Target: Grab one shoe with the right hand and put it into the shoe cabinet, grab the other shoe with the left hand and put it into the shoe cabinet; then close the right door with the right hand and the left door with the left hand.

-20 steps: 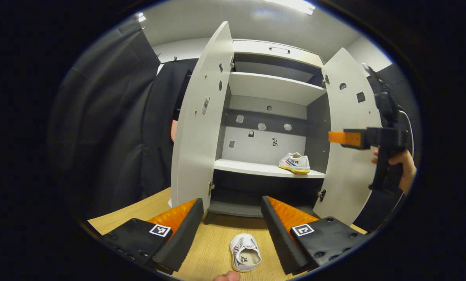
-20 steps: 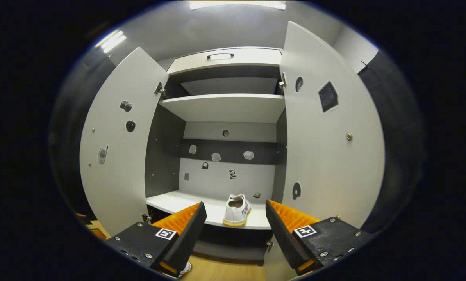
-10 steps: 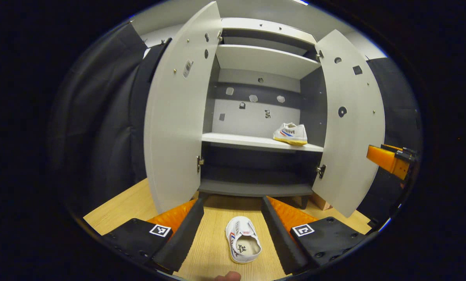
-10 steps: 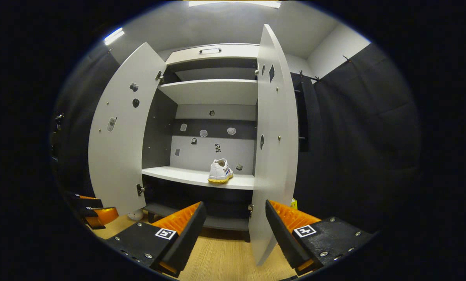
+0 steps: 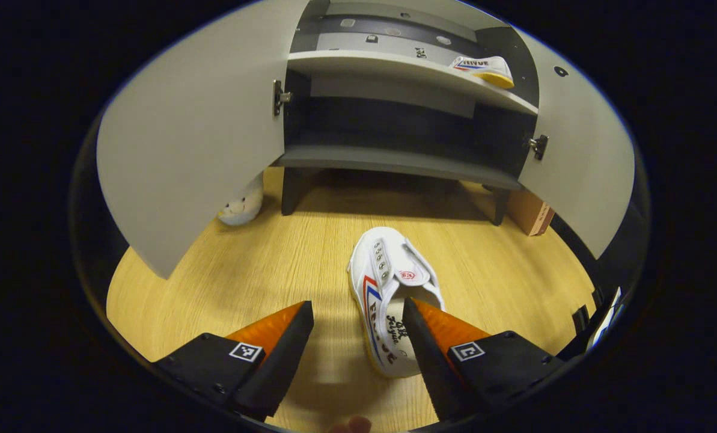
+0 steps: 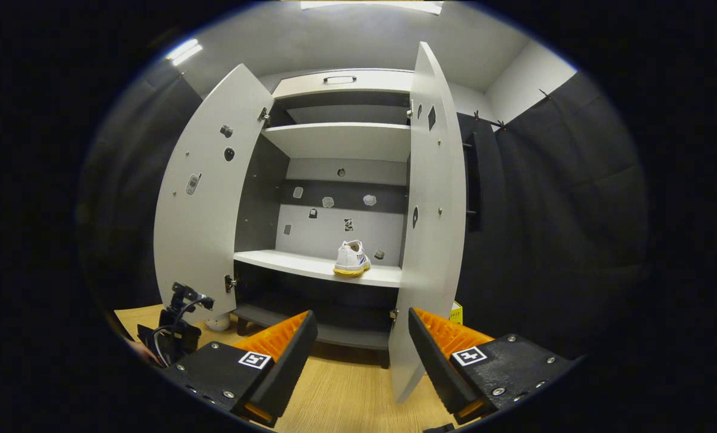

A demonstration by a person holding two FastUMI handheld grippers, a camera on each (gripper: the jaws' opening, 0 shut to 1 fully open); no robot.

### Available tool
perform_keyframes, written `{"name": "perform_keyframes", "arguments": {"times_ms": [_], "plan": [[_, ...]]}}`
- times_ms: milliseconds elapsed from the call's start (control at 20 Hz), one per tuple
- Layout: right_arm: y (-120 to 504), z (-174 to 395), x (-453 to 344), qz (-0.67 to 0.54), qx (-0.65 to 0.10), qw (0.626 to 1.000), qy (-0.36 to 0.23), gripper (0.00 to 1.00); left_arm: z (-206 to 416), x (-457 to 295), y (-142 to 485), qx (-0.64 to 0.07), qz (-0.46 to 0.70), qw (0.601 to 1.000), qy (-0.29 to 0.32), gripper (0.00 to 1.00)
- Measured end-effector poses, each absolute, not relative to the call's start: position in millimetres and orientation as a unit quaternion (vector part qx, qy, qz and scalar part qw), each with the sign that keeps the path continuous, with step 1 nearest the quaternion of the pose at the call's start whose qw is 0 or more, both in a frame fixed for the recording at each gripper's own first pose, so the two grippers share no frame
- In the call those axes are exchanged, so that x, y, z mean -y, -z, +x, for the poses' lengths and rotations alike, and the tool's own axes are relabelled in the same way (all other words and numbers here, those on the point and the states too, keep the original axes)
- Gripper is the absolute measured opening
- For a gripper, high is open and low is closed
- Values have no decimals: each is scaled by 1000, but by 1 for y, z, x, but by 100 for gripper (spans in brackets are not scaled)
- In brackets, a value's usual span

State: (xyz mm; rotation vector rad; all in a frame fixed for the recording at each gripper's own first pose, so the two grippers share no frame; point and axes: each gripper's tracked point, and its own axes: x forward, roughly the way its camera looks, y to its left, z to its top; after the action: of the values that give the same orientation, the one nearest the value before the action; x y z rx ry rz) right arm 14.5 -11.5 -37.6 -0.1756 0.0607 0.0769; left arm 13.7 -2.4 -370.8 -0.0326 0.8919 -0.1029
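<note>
One white shoe [image 6: 351,258] already sits on the middle shelf [image 6: 310,269] of the shoe cabinet [image 6: 340,84], toward the right end, so the first half of the carrying looks done; the second shoe [image 5: 391,300] lies on the wooden floor [image 5: 262,264] in front of the cabinet, toe pointing toward it, opening facing up.

The left gripper [image 5: 358,337] hangs low over that shoe with its jaws spread wide and nothing between them under pressure; one finger overlaps the shoe's heel end in the left gripper view, the other stands off to the side over bare floor; whether the near finger touches the shoe I cannot tell. I judge this the approach to the second grab, with the closing on the shoe not yet made.

The right gripper [image 6: 358,352] is held farther back, also wide open and empty, looking at the cabinet front; in its view the left gripper's body shows low at the left, near the floor.

Both doors stand open: the left door [image 6: 205,198] swung wide, the right door [image 6: 433,222] turned nearly edge-on in the right gripper view. A small pale soft toy [image 5: 241,204] rests on the floor beside the cabinet's left leg, and a cardboard box [image 5: 529,210] sits by the right leg; both lie away from the shoe.

Left to do, as I read it: seize the floor shoe, lift it to the shelf, then shut the right door and the left door.
</note>
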Motion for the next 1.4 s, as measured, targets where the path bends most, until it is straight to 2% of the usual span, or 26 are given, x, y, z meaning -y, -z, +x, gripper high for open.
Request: {"name": "perform_keyframes", "arguments": {"times_ms": [150,200,250,300,500,850,1000,1050,1200,1400], "plan": [[42,14,14,-76,-39,996,-32,94,19,1,396,-441,-19,896,41,100],[44,14,16,-73,-42,996,-29,98,25,0,400,-435,-25,899,40,100],[46,16,18,-71,-45,996,-26,98,32,-2,404,-430,-26,902,35,97],[56,17,19,-70,-49,996,-22,94,40,-2,409,-425,-29,904,33,99],[58,17,26,-75,-59,995,-13,94,66,1,425,-415,-36,908,36,98],[65,20,26,-77,-70,994,-16,94,74,6,422,-398,-49,916,28,99],[66,23,21,-78,-70,994,-25,94,75,3,420,-394,-40,918,11,21],[67,23,19,-77,-69,994,-29,94,72,3,418,-398,-33,917,9,14],[68,24,15,-72,-67,994,-38,93,70,2,381,-376,-38,926,-4,10],[66,26,14,-67,-59,995,-42,94,80,2,265,-282,-30,959,-17,10]]}}
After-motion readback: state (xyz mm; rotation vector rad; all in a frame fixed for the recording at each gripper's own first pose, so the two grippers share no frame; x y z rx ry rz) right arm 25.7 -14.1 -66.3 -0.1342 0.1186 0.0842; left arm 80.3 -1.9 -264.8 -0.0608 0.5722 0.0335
